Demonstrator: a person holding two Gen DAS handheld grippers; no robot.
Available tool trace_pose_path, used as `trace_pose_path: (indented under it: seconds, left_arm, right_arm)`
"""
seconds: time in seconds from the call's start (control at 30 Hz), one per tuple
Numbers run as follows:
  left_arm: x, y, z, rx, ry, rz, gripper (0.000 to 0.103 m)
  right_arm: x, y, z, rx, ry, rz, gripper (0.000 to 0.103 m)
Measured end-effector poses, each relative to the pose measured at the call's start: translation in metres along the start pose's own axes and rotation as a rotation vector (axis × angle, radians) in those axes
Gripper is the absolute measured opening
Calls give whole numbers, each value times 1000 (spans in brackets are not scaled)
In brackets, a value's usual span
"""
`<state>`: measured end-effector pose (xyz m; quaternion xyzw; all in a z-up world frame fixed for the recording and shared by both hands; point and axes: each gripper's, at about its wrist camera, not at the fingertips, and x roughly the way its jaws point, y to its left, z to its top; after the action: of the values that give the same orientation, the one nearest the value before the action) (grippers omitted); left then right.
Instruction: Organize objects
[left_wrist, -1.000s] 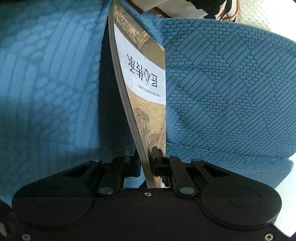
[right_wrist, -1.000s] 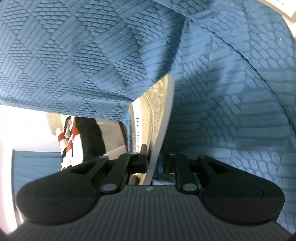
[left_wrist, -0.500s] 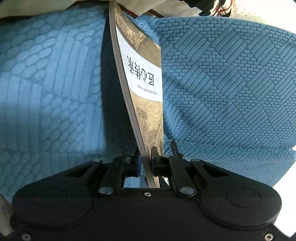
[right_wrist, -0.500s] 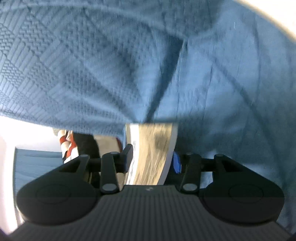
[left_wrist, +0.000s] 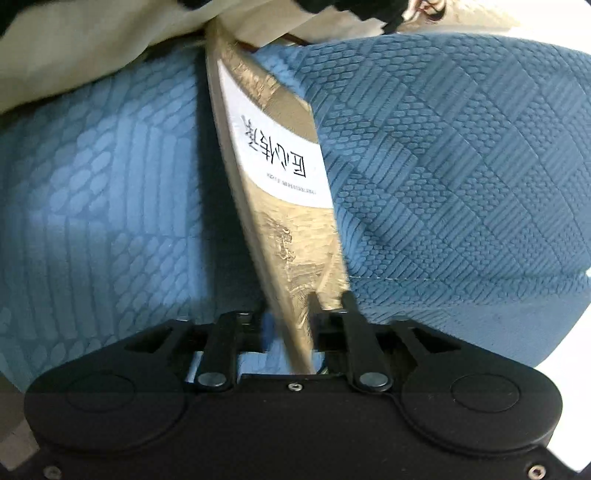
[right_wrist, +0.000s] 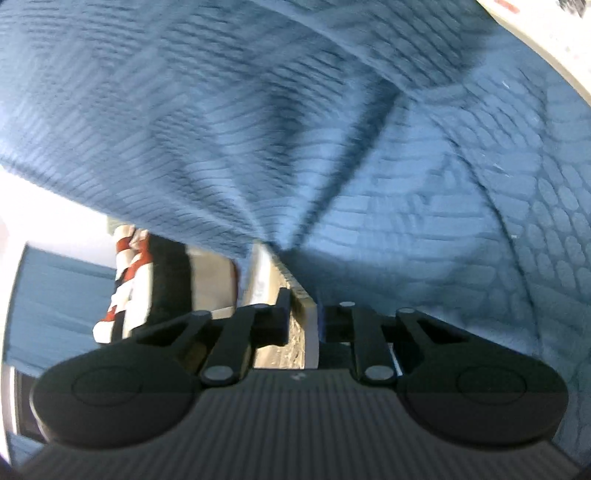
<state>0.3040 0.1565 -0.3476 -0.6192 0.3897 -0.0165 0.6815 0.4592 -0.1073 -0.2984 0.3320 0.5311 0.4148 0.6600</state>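
A thin book (left_wrist: 280, 162) with a gold-brown cover and a white label stands on edge in the gap between two blue textured cushions (left_wrist: 461, 166). My left gripper (left_wrist: 291, 310) straddles its near end. The jaws are opening, and a gap shows between the left pad and the cover. In the right wrist view the same book (right_wrist: 291, 350) shows only as a narrow edge under blue cushion fabric (right_wrist: 258, 110). My right gripper (right_wrist: 303, 314) is closing, and its pads sit tight against both sides of that edge. The picture there is blurred.
Cream fabric (left_wrist: 92, 44) lies beyond the cushions at the top of the left wrist view. In the right wrist view, a red, white and black striped item (right_wrist: 129, 291) and a blue panel (right_wrist: 55, 295) sit at lower left under the cushion. Cushions crowd both sides.
The left jaws have spread away from the book they were pinching. The right jaws opened wide, then closed on the book's edge again. More cream fabric shows at the top of the left view.
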Motion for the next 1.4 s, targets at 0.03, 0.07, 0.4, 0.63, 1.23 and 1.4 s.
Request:
trace_pose_path:
  seconds: [0.03,0.07,0.4,0.63,1.23,1.4]
  left_arm:
    - [-3,-2,-2,15,-3,5,29]
    - [-7,-3,-6,30,-12,14,28]
    - [-51,-29,-38,137,-61,-16,13]
    - [-62,-59,-65,202,6,-74,13]
    - [-27,-80,-108,408,203,-18,14]
    - [-18,-55,-111,438,230,62,13]
  right_arm:
    - [-4,10,-3,-28,2,9,11]
    - [-8,19,-4,-65,6,8,11]
    - [-72,70,-28,-232,-11,-52,13]
    - [-133,96,-35,-295,-85,-87,15]
    - [-227,49,-106,-179,-312,-142,16]
    - [-219,26,-127,-122,-278,-182,17]
